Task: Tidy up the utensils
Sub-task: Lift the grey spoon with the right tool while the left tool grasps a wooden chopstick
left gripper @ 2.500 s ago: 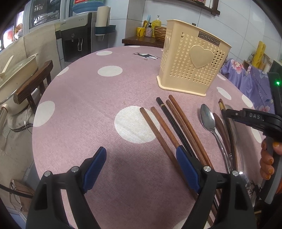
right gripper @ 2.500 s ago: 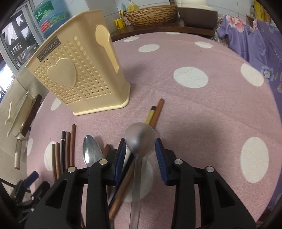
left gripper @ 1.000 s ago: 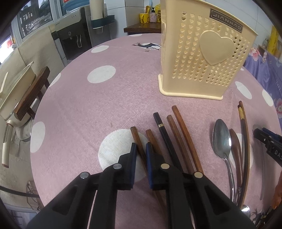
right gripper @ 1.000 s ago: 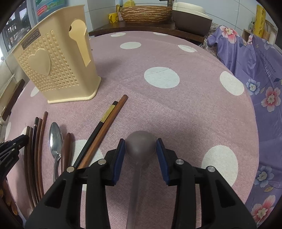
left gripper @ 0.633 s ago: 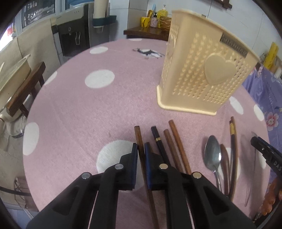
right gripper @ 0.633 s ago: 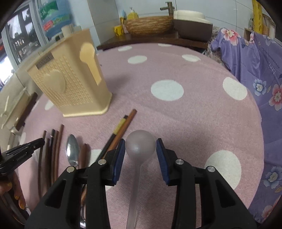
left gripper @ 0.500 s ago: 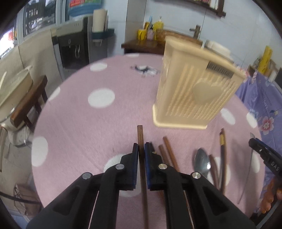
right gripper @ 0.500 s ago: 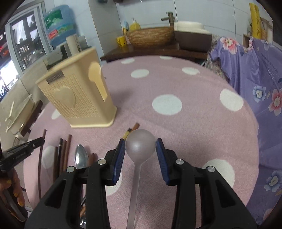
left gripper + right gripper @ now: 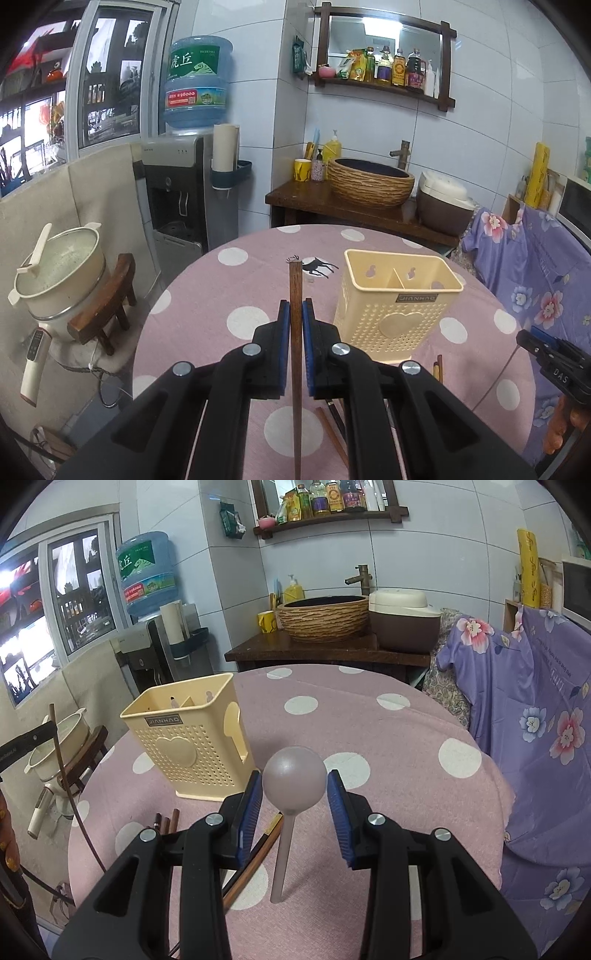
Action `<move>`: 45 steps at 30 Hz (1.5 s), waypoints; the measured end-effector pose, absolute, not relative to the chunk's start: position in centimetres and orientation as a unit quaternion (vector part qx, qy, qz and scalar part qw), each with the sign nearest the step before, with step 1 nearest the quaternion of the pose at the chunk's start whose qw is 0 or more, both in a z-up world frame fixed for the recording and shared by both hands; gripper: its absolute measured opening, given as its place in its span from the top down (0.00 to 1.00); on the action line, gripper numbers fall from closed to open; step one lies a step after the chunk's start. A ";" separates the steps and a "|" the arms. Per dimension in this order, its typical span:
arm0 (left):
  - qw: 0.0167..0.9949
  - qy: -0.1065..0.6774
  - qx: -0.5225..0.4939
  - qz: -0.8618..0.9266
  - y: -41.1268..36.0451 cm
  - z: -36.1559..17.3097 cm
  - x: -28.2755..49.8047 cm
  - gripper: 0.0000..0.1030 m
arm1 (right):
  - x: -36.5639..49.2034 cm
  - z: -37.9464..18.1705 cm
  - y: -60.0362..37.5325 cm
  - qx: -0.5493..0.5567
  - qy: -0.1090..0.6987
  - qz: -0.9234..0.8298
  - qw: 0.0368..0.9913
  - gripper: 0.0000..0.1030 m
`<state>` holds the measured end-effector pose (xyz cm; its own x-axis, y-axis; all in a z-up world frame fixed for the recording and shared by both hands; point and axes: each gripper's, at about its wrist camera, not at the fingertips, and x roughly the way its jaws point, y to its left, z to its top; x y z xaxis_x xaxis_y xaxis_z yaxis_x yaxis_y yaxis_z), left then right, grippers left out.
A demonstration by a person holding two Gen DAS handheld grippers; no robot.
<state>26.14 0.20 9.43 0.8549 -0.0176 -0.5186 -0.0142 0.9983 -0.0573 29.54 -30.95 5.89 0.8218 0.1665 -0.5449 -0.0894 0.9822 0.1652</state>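
1. Both grippers now sit well above the table (image 9: pixel 207 295); a second ago they were low over the utensil row. One brown chopstick (image 9: pixel 295 332) has left the row and is up in the left gripper (image 9: pixel 295 314). The spoon stays in the right one.
2. Left gripper: blue pads pressed flat on both sides of the chopstick, jaws almost fully together. Stick is dark reddish-brown wood, square-cut at the tip, straight, running toward 12 o'clock in the left wrist view and projecting well past the pads.
3. Right gripper (image 9: pixel 294 797): jaws partly open, blue pads clamped on the two sides of the spoon (image 9: pixel 294 779). Bowl is round, matte grey, turned toward the camera; thin pale handle hangs toward 6 o'clock, clear of the tablecloth.
4. Utensil holder (image 9: pixel 400 306): cream plastic, perforated walls, raised heart and a small dark label on the near face, one divider giving two compartments. Stands upright on the pink, white-dotted cloth, at 1–2 o'clock from the left pads and 10 o'clock from the right pads.
5. Remaining chopsticks (image 9: pixel 166 821) lie on the cloth at the holder's foot, at 8 o'clock from the spoon bowl; their number cannot be told, as the gripper bodies hide most of them.
6. Right gripper's black body shows at 4 o'clock in the left wrist view, with the person's fingers (image 9: pixel 561 424) below it.
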 end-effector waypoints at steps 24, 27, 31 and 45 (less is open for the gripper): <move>0.973 0.228 -0.029 -0.033 1.1 15.5 27.3 0.92 | 31.4 10.8 -27.9 0.059 0.272 0.138 0.950 0.64; 0.977 0.207 -0.027 -0.048 0.4 19.4 28.2 0.92 | 32.2 14.7 -26.8 0.051 0.246 0.156 0.955 0.64; 0.984 0.164 -0.037 -0.061 -0.7 24.9 29.3 0.92 | 33.9 20.6 -25.9 0.060 0.202 0.152 0.966 0.64; 0.983 0.165 -0.053 -0.054 -5.5 21.2 35.7 0.92 | 40.3 17.2 -22.5 0.039 0.202 0.101 0.973 0.64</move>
<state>35.71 -5.51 21.17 0.9397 -0.1237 -0.3188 0.0889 0.9886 -0.1216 40.27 -22.46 17.22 0.8977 0.2127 -0.3858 -0.1807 0.9765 0.1177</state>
